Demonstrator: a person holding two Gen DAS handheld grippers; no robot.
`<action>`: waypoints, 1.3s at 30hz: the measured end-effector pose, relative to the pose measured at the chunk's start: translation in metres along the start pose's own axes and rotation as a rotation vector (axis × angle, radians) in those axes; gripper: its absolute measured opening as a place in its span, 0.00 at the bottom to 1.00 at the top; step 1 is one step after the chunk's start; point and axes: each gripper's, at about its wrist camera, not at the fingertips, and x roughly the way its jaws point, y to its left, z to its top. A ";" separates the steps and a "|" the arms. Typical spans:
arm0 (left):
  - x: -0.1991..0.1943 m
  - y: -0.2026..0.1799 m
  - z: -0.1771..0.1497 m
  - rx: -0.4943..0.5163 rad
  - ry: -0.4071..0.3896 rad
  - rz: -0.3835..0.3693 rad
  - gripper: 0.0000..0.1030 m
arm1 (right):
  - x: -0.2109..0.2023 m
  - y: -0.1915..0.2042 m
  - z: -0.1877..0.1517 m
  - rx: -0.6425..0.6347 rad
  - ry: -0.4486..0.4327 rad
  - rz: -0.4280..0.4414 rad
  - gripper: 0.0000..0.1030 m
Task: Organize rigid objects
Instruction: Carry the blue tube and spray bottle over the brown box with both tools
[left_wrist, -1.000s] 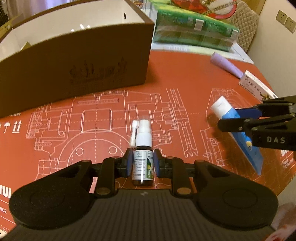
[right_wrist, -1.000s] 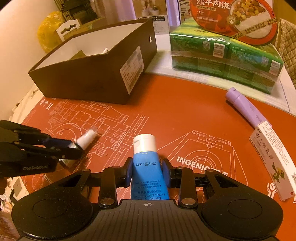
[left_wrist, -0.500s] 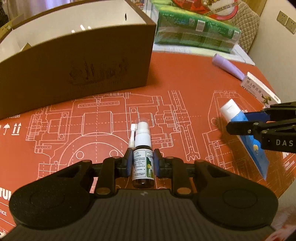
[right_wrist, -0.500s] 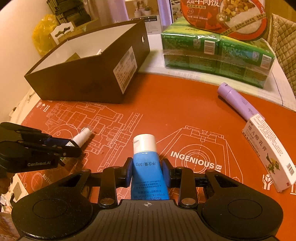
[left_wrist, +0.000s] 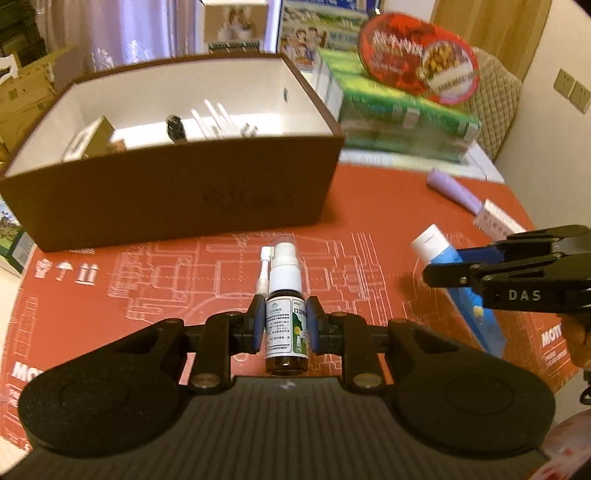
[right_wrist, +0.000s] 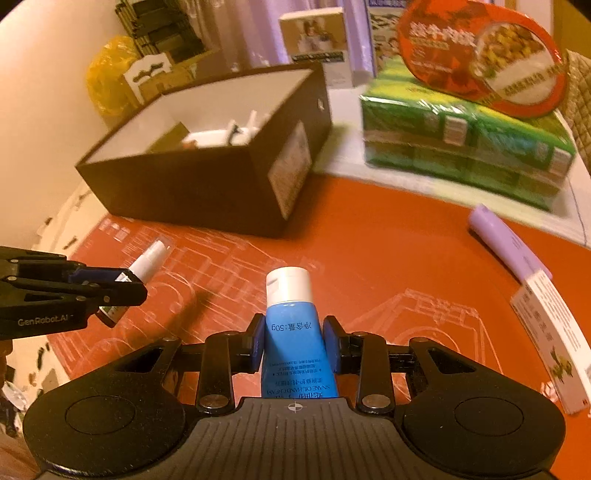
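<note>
while both tools hang above the red mat, each view reads so:
left wrist view: left gripper (left_wrist: 283, 325) clenched on the spray bottle (left_wrist: 285, 314), nozzle toward the brown box (left_wrist: 177, 192); right gripper (left_wrist: 439, 271) beside it.
right wrist view: right gripper (right_wrist: 294, 341) grasping the blue tube (right_wrist: 293, 332), white cap forward; purple tube (right_wrist: 508, 243) and white carton (right_wrist: 554, 343) lie on the mat (right_wrist: 369, 258).

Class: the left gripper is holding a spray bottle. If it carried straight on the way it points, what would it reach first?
Probably the near wall of the brown box, directly ahead of the left gripper and its spray bottle. Depth is unclear; angled downward, it might meet the red mat first.
</note>
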 end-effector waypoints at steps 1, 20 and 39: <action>-0.005 0.003 0.001 -0.004 -0.011 0.001 0.19 | -0.001 0.003 0.003 -0.003 -0.006 0.010 0.29; -0.051 0.066 0.073 -0.035 -0.202 0.052 0.19 | 0.007 0.066 0.100 0.012 -0.135 0.132 0.29; 0.016 0.135 0.172 0.021 -0.182 0.095 0.19 | 0.073 0.062 0.211 0.125 -0.200 -0.060 0.29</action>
